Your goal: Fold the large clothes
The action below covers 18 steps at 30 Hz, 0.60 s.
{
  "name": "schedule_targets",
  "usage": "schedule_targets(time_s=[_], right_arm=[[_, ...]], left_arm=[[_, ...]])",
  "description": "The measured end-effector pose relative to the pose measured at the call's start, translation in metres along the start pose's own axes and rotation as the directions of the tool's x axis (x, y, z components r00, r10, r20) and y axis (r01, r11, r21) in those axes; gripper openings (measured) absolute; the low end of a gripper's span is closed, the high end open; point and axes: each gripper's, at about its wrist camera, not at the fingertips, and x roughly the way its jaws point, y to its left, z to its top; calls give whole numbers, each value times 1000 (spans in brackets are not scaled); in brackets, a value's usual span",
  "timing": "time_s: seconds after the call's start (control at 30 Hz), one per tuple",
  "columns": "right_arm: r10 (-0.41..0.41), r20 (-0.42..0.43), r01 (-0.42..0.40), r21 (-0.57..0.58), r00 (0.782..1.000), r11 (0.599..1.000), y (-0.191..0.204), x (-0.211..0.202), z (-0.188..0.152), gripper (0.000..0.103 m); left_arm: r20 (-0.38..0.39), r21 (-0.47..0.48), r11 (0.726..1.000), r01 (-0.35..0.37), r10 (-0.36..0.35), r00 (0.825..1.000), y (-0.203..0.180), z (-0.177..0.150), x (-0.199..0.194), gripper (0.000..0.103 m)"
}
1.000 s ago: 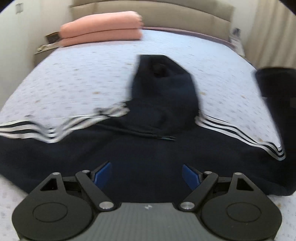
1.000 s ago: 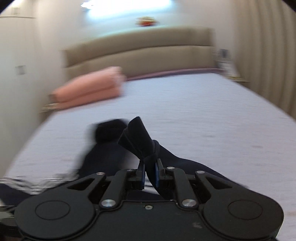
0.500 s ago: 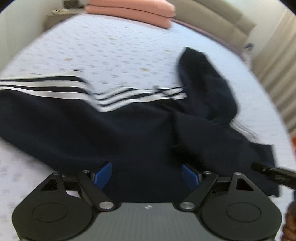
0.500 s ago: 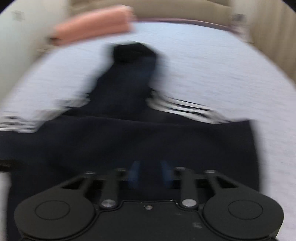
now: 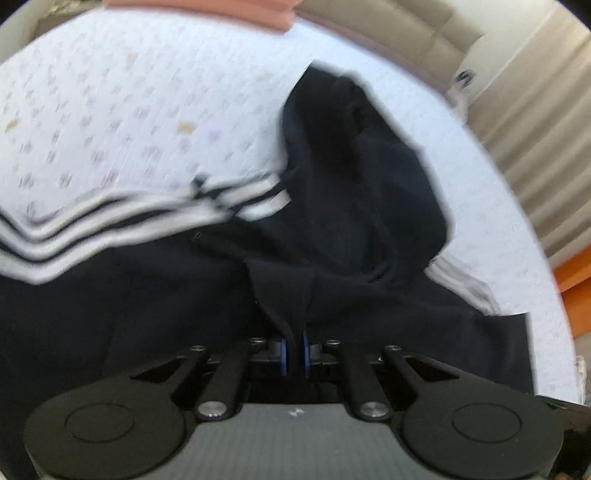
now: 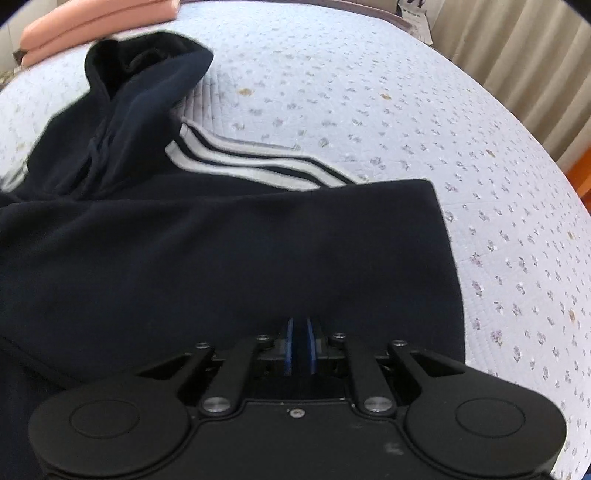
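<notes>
Floral quilted bed (image 6: 406,122), beige headboard (image 5: 406,26); pleated curtains (image 6: 517,62), daylit rm

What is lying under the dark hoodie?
Under the dark hoodie lies a pale floral bed cover, visible all around it. What the fabric hides beneath its body cannot be seen.

The bed (image 6: 369,92) wears a pale quilted cover with small flowers. A dark hoodie (image 6: 221,258) with white stripes lies spread directly ahead of the right gripper (image 6: 299,345), and folded pink bedding (image 6: 92,22) lies far beyond it, up left.
</notes>
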Motion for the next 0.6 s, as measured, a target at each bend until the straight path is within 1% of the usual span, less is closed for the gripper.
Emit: schedule_targets(time_s=[0.03, 0.07, 0.1, 0.13, 0.2, 0.23, 0.27, 0.3, 0.37, 0.4, 0.43, 0.47, 0.5, 0.53, 0.57, 0.6], right_arm=[[6, 18, -6, 7, 1000, 1000, -2, -8, 2, 12], [9, 38, -9, 10, 999, 1000, -4, -17, 5, 12], [13, 54, -14, 15, 998, 1000, -6, -26, 8, 13], [22, 68, -24, 22, 997, 999, -7, -33, 13, 13], [50, 96, -53, 33, 994, 998, -7, -46, 15, 14], [60, 100, -64, 37, 993, 997, -5, -46, 18, 14], [73, 98, -78, 41, 993, 996, -4, -46, 19, 14], [88, 91, -92, 43, 992, 995, 0, -43, 19, 14], [86, 51, -87, 34, 995, 996, 12, -26, 16, 15], [82, 20, -82, 33, 996, 996, 17, -14, 13, 15], [77, -38, -76, 25, 996, 997, 23, 3, 11, 15], [59, -106, -60, 1, 993, 998, 31, 19, 8, 14], [33, -92, -37, -35, 995, 999, 37, 19, 9, 15], [13, -96, -20, -71, 995, 997, 43, 14, 15, 16], [0, -95, -9, -92, 996, 996, 48, 7, 20, 16], [12, -73, -19, -95, 997, 995, 50, -3, 24, 17]], left_arm=[[28, 1, 1000, 17, -17, 999, -1, 2, -11, 8], [63, -10, 999, 50, -49, 997, 1, 5, -27, 8], [95, -20, 997, 71, -69, 993, 4, 7, -40, 5], [137, -25, 997, 72, -67, 988, 8, 9, -58, 5], [215, -35, 999, 21, -13, 977, 19, 13, -90, 5], [237, -46, 999, -9, 20, 971, 27, 13, -102, 5], [247, -53, 996, -68, 79, 966, 37, 9, -111, 5], [238, -54, 990, -132, 141, 961, 45, 6, -113, 5], [165, -44, 969, -243, 247, 955, 60, -6, -102, 7], [114, -38, 952, -305, 308, 945, 66, -13, -91, 13], [81, -31, 934, -355, 356, 931, 70, -21, -81, 20], [64, -20, 924, -382, 382, 922, 73, -27, -76, 25], [62, -14, 917, -399, 399, 915, 74, -31, -75, 31], [86, -22, 915, -403, 403, 911, 73, -32, -81, 35], [120, -29, 921, -388, 388, 914, 70, -32, -88, 37], [148, -30, 929, -369, 369, 918, 67, -31, -96, 41]])
